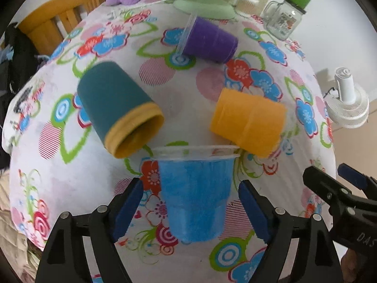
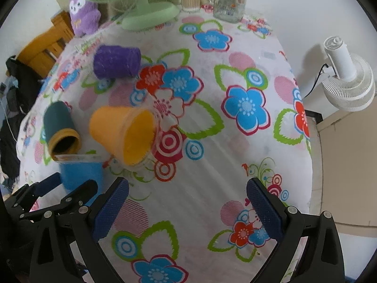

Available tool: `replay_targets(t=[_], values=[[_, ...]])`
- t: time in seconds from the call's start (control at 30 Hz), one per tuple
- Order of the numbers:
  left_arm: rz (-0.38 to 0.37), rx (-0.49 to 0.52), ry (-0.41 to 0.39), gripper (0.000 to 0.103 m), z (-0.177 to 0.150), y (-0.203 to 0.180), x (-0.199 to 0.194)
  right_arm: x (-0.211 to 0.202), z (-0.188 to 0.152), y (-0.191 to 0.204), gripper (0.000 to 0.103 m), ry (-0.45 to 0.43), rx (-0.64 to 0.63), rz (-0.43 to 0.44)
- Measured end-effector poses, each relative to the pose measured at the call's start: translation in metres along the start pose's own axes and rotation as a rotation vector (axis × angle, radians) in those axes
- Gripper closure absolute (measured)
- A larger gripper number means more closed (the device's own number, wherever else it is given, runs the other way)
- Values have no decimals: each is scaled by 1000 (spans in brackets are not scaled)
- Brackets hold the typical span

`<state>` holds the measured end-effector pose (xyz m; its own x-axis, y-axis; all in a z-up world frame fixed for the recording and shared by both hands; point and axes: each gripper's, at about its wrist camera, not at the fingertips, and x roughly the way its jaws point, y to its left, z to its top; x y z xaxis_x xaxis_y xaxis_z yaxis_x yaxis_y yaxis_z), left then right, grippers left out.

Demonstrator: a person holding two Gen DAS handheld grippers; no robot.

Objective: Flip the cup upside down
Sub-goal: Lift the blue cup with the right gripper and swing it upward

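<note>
Left wrist view: blue cup (image 1: pixel 193 195) stands upright, rim up, between the spread fingers of the left gripper (image 1: pixel 192 210).

In this view both blue pads sit apart from the cup wall, so the jaws are wide open and hold nothing; 3 other cups lie on their sides on the floral tablecloth (image 1: pixel 106 179): the teal cup (image 1: pixel 117 108), the orange cup (image 1: pixel 247 120) and the purple cup (image 1: pixel 207 40). Right wrist view: the right gripper (image 2: pixel 187 210) is also fully open and empty over bare cloth, with the blue cup at lower left, partly hidden, probably untouched. Progress: no grasp is made; closing, lifting and inverting the cup all remain.
</note>
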<state>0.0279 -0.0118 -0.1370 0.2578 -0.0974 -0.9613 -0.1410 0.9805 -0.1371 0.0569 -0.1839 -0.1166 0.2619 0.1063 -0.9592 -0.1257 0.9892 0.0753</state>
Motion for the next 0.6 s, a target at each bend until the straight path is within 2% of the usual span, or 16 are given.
replay_targets(t=[0.13,0.3,0.4,0.6], values=[[-7,66,-10,16,5,2,-26,-22,-2,6,2,-77,16,32],[4,222,-54,10,8,3,-56,-46,-13,26,2,-173,43,65],[0,302,-60,10,8,11,-68,-60,-23,43,2,-226,77,62],[-29,441,-71,10,8,33,-83,-76,-42,68,2,-277,148,37]])
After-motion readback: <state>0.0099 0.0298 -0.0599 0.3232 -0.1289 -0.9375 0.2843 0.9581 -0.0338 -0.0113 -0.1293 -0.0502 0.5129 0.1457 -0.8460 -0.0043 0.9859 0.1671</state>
